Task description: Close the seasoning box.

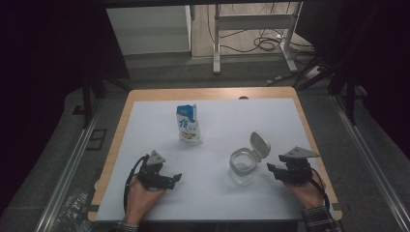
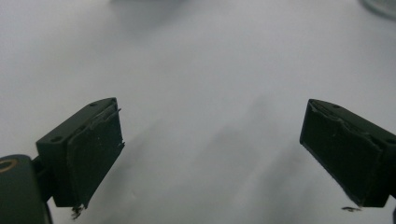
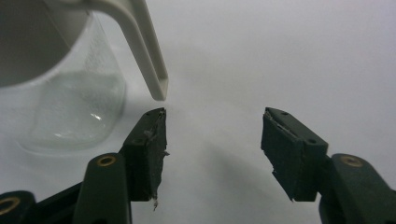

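Both hands rest low on the table, left tool (image 1: 175, 179) and right tool (image 1: 271, 169) open and empty, the right beside the clear jar (image 1: 241, 166), whose flipped-up lid (image 1: 259, 144) it could probably knock.

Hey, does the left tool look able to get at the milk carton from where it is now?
Probably yes. The left tool is open and empty, and only bare white mat lies between it and the upright milk carton; the jar stands off to the right.
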`<state>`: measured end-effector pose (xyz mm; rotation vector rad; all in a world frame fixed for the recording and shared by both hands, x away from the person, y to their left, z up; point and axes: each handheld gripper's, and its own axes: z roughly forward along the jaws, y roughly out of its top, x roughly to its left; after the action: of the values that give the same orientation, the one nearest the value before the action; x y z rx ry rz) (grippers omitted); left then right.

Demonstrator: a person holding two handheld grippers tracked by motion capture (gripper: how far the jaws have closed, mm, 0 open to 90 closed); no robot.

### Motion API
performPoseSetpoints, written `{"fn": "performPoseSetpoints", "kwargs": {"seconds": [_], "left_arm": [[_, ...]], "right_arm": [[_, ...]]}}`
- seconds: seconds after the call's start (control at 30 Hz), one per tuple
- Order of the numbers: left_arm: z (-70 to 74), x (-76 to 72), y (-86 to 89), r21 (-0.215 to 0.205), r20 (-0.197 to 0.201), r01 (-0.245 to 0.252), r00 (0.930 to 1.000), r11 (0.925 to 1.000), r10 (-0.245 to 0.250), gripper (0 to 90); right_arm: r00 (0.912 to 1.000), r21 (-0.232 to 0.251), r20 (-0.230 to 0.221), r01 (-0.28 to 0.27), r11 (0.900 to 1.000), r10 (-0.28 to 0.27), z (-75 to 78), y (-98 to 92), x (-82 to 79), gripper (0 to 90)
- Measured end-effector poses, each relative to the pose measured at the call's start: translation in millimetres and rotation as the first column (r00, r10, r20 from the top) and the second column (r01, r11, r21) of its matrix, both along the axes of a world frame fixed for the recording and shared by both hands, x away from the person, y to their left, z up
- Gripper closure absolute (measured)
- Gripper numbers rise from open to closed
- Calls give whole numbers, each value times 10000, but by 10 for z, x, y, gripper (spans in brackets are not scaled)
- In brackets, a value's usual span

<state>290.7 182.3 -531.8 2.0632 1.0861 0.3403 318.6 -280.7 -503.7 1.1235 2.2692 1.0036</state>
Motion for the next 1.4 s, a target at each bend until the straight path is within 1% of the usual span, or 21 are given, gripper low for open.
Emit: {"fn": "performPoseSetpoints", "kwargs": {"seconds": [0.17,0.27,0.33,0.4,0.47,0.53,0.57,0.6,0.63,0.7,0.73,0.8,0.87,1.0,1.07,1.2,1.33,1.4], "left_arm": [[74,75,21,-249,175,174,9997,9995,-170,60],[122,129,19,-255,264,237,9994,9994,-230,60],[154,170,17,-380,290,333,9991,9987,-322,60],[194,216,13,-413,361,421,9985,9983,-406,60],[230,258,8,-448,416,483,9981,9978,-464,60],[265,297,9,-475,444,545,9976,9974,-524,60],[292,325,10,-454,476,560,9974,9974,-538,60],[310,340,10,-453,502,563,9973,9974,-540,61],[335,359,11,-425,557,579,9969,9974,-555,60],[384,402,9,-465,609,616,9964,9970,-587,61],[405,424,8,-454,641,622,9962,9970,-592,62],[433,466,8,-406,654,680,9957,9969,-653,67],[461,515,10,-356,679,758,9950,9965,-732,65],[529,622,19,-260,772,761,9943,9968,-739,82],[569,674,15,-123,927,785,9927,9968,-770,103],[618,762,0,-50,1153,843,9898,9964,-832,133],[659,832,-9,-161,1408,852,9866,9962,-821,150],[686,870,-16,-195,1632,819,9835,9965,-776,156]], "right_arm": [[9992,-133,-341,-226,9997,222,-76,15,35,371],[9987,-508,-449,-275,9983,252,-126,35,48,367],[9983,-715,-516,-300,9970,263,-155,48,54,365],[9978,-820,-608,-301,9962,251,-180,65,60,364],[9978,-752,-615,-292,9967,245,-181,65,62,364],[9976,-634,-644,-279,9976,238,-191,51,72,344],[9976,-504,-658,-268,9984,235,-199,39,79,334],[9974,-377,-617,-391,9985,367,-211,20,85,314],[9973,-346,-590,-463,9983,442,-217,16,84,299],[9974,-392,-414,-612,9974,595,-238,19,76,268],[9973,-311,-377,-644,9974,632,-248,16,79,258],[9965,-240,-441,-719,9971,708,-251,12,85,232],[9963,-347,-402,-777,9964,763,-254,22,82,228],[9959,-322,-429,-809,9962,795,-255,21,84,220],[9959,-325,-431,-816,9961,801,-256,21,84,219],[9957,-317,-433,-830,9960,816,-256,21,85,217],[9954,-332,-429,-869,9957,855,-258,20,87,213],[9953,-329,-433,-879,9956,865,-259,20,87,211]]}}
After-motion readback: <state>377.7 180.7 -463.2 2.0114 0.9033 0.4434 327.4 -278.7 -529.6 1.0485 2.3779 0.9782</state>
